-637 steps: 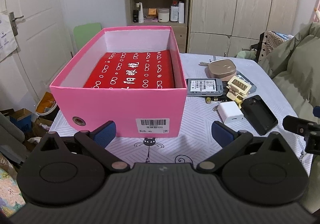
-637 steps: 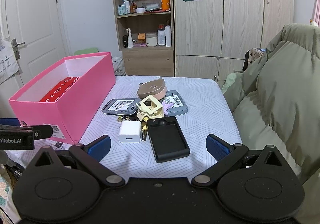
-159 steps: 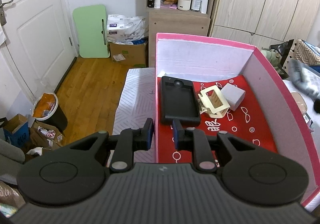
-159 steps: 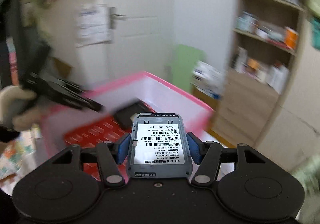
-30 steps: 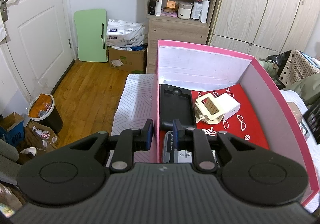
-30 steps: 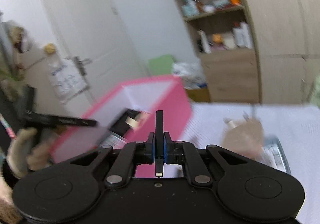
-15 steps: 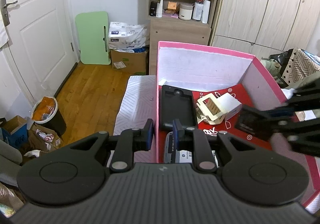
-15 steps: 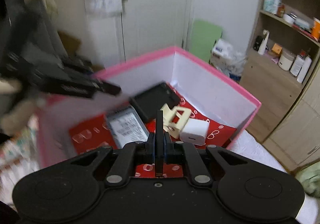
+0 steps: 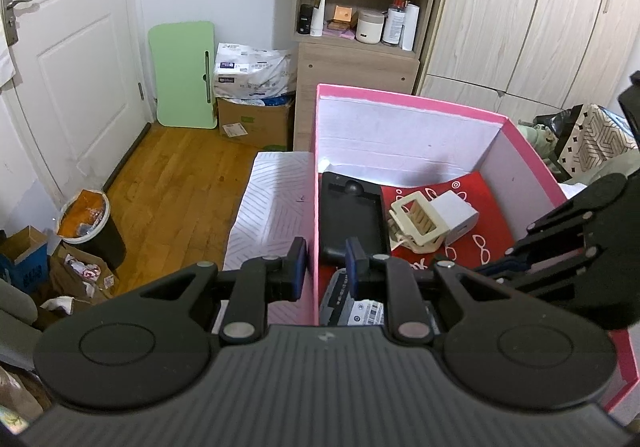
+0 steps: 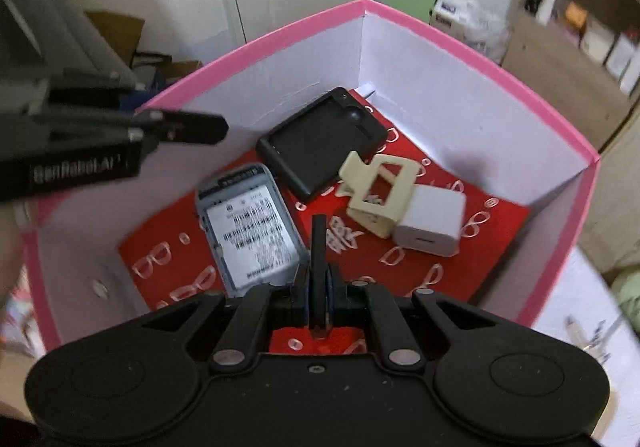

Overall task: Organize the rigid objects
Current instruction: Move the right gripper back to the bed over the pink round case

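The pink box (image 9: 404, 103) (image 10: 460, 39) holds a black tray (image 9: 352, 215) (image 10: 320, 139), a cream clip (image 9: 416, 219) (image 10: 376, 191), a white charger cube (image 9: 460, 217) (image 10: 430, 221) and a grey battery with a barcode label (image 10: 248, 227) (image 9: 360, 309). My left gripper (image 9: 323, 267) is shut on the box's left wall. My right gripper (image 10: 319, 287) is shut on a thin flat black thing held edge-on (image 10: 319, 247), above the box's red floor. The right gripper also shows in the left wrist view (image 9: 500, 271).
The box stands on a bed with a white patterned sheet (image 9: 272, 203). Beyond it are a wooden floor, a shelf unit (image 9: 360, 7), wardrobe doors, a cardboard box and a bin (image 9: 88, 223).
My right gripper has swung over the box with the thin black thing and now hangs lower over the red floor. My left gripper keeps its hold on the wall.
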`<action>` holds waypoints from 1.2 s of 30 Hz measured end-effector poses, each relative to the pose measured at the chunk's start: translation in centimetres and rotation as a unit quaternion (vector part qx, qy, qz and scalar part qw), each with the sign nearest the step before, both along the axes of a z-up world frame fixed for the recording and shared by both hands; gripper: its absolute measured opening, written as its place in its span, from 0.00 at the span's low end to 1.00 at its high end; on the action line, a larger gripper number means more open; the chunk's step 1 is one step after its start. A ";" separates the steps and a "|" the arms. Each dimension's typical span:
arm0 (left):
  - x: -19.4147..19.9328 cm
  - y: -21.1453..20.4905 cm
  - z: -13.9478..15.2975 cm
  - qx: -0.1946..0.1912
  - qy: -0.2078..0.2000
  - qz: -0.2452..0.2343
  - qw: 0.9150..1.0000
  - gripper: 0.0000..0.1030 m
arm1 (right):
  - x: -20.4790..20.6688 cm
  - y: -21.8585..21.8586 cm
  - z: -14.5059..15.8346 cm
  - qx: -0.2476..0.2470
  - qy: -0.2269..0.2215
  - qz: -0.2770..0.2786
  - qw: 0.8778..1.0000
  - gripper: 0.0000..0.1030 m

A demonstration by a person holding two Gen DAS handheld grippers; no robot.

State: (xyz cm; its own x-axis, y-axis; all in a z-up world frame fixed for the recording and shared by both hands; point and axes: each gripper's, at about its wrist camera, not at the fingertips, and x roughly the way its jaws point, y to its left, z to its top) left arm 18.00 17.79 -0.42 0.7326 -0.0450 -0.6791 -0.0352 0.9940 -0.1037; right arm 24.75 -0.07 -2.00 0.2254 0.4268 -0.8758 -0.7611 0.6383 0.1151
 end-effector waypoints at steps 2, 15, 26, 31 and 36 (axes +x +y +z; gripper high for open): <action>0.0 0.0 0.0 -0.002 -0.001 0.001 1.000 0.17 | 0.6 -0.3 -0.2 0.025 0.032 -0.022 0.999 0.11; 0.1 0.0 0.1 -0.001 0.000 0.001 1.000 0.17 | -2.8 -3.2 3.2 0.045 -0.082 -0.032 0.995 0.36; 0.1 0.0 0.1 -0.004 -0.002 0.004 1.000 0.17 | -6.6 -12.9 7.2 0.140 -0.145 -0.096 0.975 0.45; -0.1 0.1 0.1 -0.002 -0.003 0.002 1.000 0.17 | -6.6 -18.7 5.7 0.167 -0.091 -0.169 0.967 0.45; -0.1 -0.1 0.1 0.004 -0.003 0.000 1.000 0.17 | -7.5 -21.9 3.1 0.160 -0.104 -0.221 0.956 0.51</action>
